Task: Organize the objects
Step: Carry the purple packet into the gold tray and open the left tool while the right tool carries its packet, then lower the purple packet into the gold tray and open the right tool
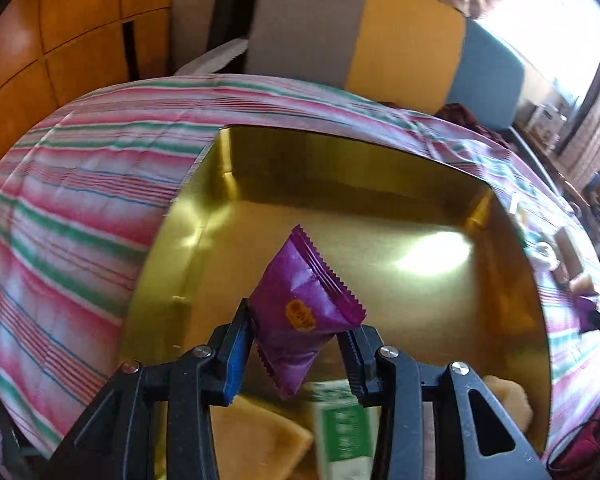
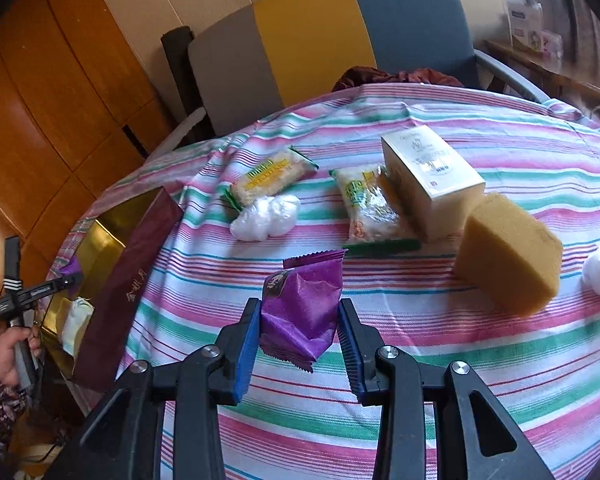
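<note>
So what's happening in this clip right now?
A person is tidying snacks into a gold-lined box. The left gripper holds a purple packet over the box. The right gripper grips another purple packet above the striped tablecloth. Two rice-cracker packs, a sponge and a white carton remain outside.

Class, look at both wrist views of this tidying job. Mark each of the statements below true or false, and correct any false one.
1. The left tool holds a purple packet over the gold box. True.
2. The right tool is empty. False: it is shut on a second purple packet.
3. The yellow sponge lies inside the gold box. False: it sits on the striped cloth, beside the white carton.
4. Two green-edged snack packs lie on the cloth. True.
5. The white carton stands on the chair. False: it is on the cloth.
</note>
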A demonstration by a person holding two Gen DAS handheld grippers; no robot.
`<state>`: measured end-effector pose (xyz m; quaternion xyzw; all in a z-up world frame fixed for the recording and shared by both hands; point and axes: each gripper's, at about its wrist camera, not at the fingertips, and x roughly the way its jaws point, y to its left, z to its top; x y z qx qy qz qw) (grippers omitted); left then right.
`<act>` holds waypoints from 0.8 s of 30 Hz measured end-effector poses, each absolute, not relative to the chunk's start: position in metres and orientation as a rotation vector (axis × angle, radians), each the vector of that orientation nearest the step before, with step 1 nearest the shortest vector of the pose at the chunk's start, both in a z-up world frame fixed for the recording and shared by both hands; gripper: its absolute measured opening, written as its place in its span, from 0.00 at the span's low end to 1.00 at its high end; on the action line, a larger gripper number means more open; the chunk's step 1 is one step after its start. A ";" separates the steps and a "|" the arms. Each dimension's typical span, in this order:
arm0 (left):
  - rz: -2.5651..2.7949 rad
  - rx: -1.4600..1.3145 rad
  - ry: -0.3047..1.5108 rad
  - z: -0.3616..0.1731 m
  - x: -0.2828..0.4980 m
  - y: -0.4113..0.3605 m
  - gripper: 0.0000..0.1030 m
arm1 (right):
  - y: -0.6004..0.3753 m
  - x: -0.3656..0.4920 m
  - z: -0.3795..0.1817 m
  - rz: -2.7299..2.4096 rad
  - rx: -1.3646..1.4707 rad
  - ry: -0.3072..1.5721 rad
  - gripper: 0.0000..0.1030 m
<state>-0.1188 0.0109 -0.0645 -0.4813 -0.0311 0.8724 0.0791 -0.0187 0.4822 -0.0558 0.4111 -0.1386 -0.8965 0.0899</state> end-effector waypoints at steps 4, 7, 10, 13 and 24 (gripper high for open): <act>2.645 -1.493 -0.093 -0.068 -0.121 0.003 0.44 | 0.474 -0.016 -0.050 -2.652 1.171 -0.380 0.37; 2.661 -1.474 -0.134 -0.064 -0.116 -0.001 0.46 | 0.468 -0.016 -0.049 -2.630 1.170 -0.378 0.37; 2.685 -1.416 -0.154 -0.058 -0.105 -0.004 0.48 | 0.460 -0.017 -0.049 -2.610 1.192 -0.380 0.37; 2.715 -1.314 -0.163 -0.049 -0.089 -0.005 0.48 | 0.450 -0.018 -0.049 -2.593 1.193 -0.379 0.37; 2.737 -1.059 -0.257 -0.034 -0.040 -0.007 0.49 | 0.341 -0.044 -0.013 -2.443 1.070 -0.299 0.37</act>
